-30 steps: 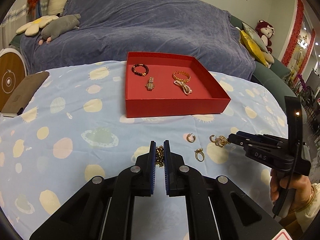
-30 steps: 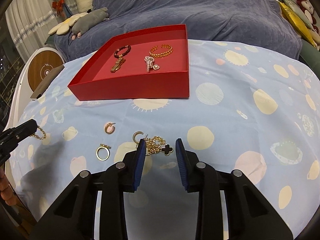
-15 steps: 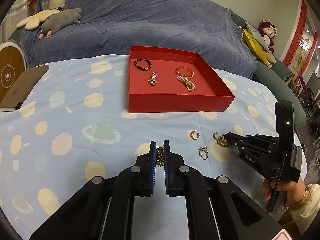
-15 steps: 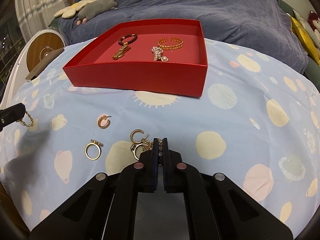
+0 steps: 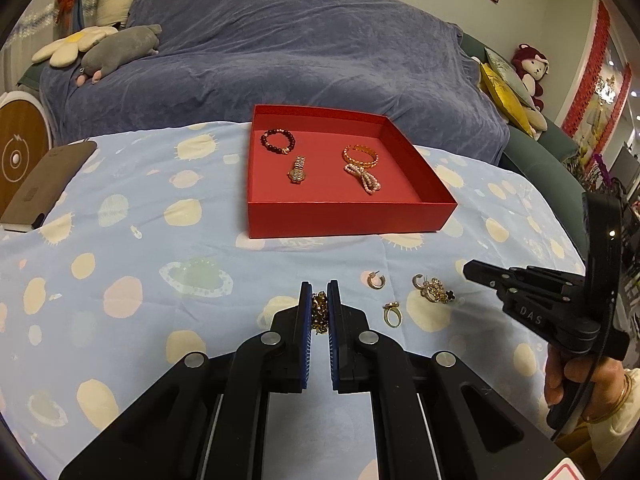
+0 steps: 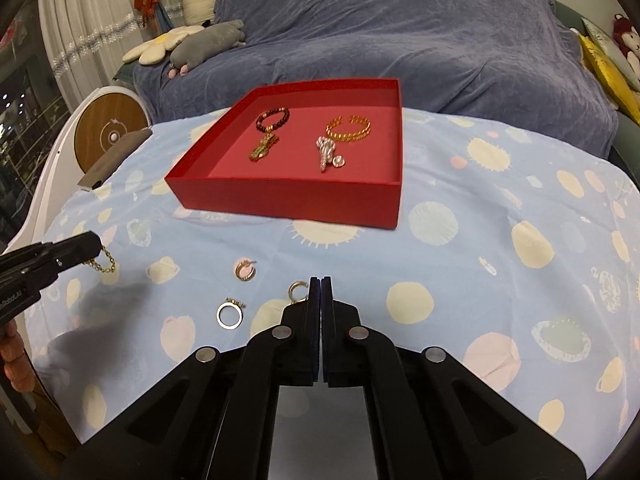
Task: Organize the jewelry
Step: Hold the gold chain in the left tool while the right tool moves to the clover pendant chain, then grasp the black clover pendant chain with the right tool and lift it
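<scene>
My left gripper [image 5: 320, 306] is shut on a gold chain [image 5: 319, 312] and holds it above the spotted cloth; the chain also hangs from it in the right wrist view [image 6: 105, 262]. My right gripper [image 6: 320, 292] is shut with nothing seen between its pads; in the left wrist view [image 5: 472, 272] it hangs just right of a gold clover necklace [image 5: 436, 292] lying on the cloth. A red tray [image 5: 344, 216] holds a dark bead bracelet [image 5: 278, 141], a gold watch [image 5: 298, 170], a gold bangle [image 5: 360, 155] and a pearl piece [image 5: 366, 178].
On the cloth lie a hoop earring [image 5: 376, 280], a gold ring [image 5: 391, 314] and another hoop [image 6: 297, 289]. A brown phone-like slab [image 5: 44, 184] lies at the left edge. A blue-covered sofa [image 5: 280, 52] stands behind the table.
My right gripper closed at the clover necklace, then rose and drew back; the necklace stays on the cloth. My left gripper keeps holding the chain.
</scene>
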`<state>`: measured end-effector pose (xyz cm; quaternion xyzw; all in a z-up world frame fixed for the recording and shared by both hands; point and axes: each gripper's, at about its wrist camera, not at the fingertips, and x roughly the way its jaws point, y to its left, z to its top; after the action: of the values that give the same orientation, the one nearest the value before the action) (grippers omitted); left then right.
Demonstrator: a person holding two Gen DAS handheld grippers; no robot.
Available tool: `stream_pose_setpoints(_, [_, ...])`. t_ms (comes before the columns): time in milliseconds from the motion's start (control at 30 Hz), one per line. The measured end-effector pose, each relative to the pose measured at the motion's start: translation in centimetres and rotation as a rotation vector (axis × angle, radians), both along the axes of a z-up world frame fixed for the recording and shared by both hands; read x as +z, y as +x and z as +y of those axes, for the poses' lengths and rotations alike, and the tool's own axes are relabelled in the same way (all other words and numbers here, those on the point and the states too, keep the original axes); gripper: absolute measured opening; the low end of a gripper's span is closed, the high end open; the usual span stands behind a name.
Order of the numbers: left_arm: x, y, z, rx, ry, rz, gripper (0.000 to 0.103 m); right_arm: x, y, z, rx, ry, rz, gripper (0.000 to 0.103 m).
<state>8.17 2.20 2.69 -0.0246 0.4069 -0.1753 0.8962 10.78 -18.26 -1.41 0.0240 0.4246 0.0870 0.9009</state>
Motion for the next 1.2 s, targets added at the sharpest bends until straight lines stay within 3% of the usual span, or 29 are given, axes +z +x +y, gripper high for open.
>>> stream_pose_setpoints(167, [-0.1,-0.2,-0.3,-0.009,0.0,0.001,0.005,-2.6,0.0,0.8,0.028,-0.048,0.057,0.012])
stream_pose_setpoints(200, [-0.1,-0.2,-0.2,-0.01,0.002,0.002,0.005,-2.8,0.0,0.9,0.032,-0.05,0.058,0.017])
stream_pose_setpoints(267, [-0.4,-0.1,-0.1,-0.008,0.002,0.01,0.005,-2.8,-0.1,1.1,0.032,-0.066,0.04,0.037])
stream_pose_setpoints(400, [-0.7,0.0,0.0,-0.007,0.005,0.02,0.005,-3.0,0.2,1.3,0.043,-0.073,0.039,0.034])
stream_pose_setpoints(533, [-0.7,-0.1,0.0,-0.007,0.005,0.021,0.005,-3.2,0.3,1.1,0.04,-0.083,0.041,0.023])
stream_pose_setpoints(567, [-0.7,-0.1,0.1,-0.006,0.004,0.02,0.005,-3.2,0.2,1.0,0.043,-0.086,0.044,0.016])
stream_pose_setpoints(733, [-0.7,0.0,0.2,-0.001,-0.003,0.022,0.005,-2.1,-0.6,0.7,0.03,-0.086,0.015,0.015])
stream_pose_setpoints(1200, [2.6,0.1,-0.4,-0.001,-0.043,-0.041,0.005,6.8,-2.3,-1.5,-0.024,0.023,-0.175,0.015])
